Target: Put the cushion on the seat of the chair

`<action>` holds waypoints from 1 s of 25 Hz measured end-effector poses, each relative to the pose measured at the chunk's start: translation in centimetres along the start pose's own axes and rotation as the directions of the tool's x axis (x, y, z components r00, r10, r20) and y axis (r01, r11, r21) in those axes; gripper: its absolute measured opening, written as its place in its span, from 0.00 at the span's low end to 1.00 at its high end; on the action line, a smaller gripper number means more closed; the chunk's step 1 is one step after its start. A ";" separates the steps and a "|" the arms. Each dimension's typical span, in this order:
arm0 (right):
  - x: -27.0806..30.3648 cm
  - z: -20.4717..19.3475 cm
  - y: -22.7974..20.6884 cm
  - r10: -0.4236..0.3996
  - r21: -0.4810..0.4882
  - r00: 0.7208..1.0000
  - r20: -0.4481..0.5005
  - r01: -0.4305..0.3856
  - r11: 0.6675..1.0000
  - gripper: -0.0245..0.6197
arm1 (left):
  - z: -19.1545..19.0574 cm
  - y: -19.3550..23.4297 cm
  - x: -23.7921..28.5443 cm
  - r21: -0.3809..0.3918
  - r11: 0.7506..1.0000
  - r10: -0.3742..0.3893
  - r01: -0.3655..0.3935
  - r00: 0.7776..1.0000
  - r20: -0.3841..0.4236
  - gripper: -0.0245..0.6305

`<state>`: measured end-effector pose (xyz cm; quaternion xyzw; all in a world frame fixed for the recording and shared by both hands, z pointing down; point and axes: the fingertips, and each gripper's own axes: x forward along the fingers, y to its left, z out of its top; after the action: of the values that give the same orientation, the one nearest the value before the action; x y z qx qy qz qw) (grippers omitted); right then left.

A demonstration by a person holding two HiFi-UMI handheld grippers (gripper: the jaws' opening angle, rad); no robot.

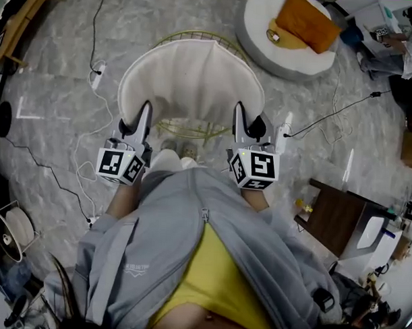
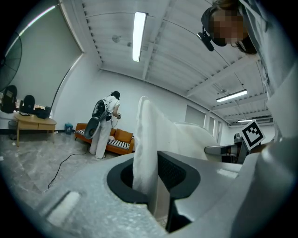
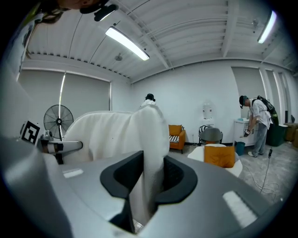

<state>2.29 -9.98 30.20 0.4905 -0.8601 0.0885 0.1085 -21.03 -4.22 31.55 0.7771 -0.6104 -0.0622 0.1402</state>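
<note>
A large white cushion (image 1: 192,82) hangs in front of me, spread over a yellow wire chair (image 1: 197,37) whose frame shows above and below it. My left gripper (image 1: 145,113) is shut on the cushion's left edge, and my right gripper (image 1: 241,114) is shut on its right edge. In the left gripper view the cushion (image 2: 145,144) stands pinched upright in the left gripper (image 2: 156,179). In the right gripper view the cushion (image 3: 151,139) is clamped in the right gripper (image 3: 149,183). The chair's seat is hidden under the cushion.
A round white chair (image 1: 264,41) with an orange cushion (image 1: 307,22) stands at the back right. Cables (image 1: 94,75) run over the marble floor. A dark wooden table (image 1: 339,216) is at the right, a fan (image 1: 8,231) at the lower left. A person (image 2: 104,125) stands by an orange sofa.
</note>
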 end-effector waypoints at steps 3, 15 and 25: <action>0.5 -0.6 0.2 -0.027 0.011 0.999 -0.032 0.027 1.000 0.16 | -0.4 0.8 0.8 -0.017 0.999 -0.029 0.028 0.998 -0.048 0.14; 2.8 -6.2 1.4 -0.080 0.046 0.978 -0.195 0.091 0.995 0.16 | -5.7 5.0 2.9 -0.088 0.991 -0.124 0.106 0.963 -0.240 0.14; 6.4 -17.6 -0.3 -0.092 0.077 0.921 -0.378 0.130 0.988 0.17 | -16.6 7.7 4.9 -0.161 0.982 -0.159 0.097 0.886 -0.435 0.14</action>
<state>1.17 -10.83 48.91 0.5174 -0.7889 0.2172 0.2503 -22.51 -8.25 49.99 0.7979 -0.5039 0.0675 0.3239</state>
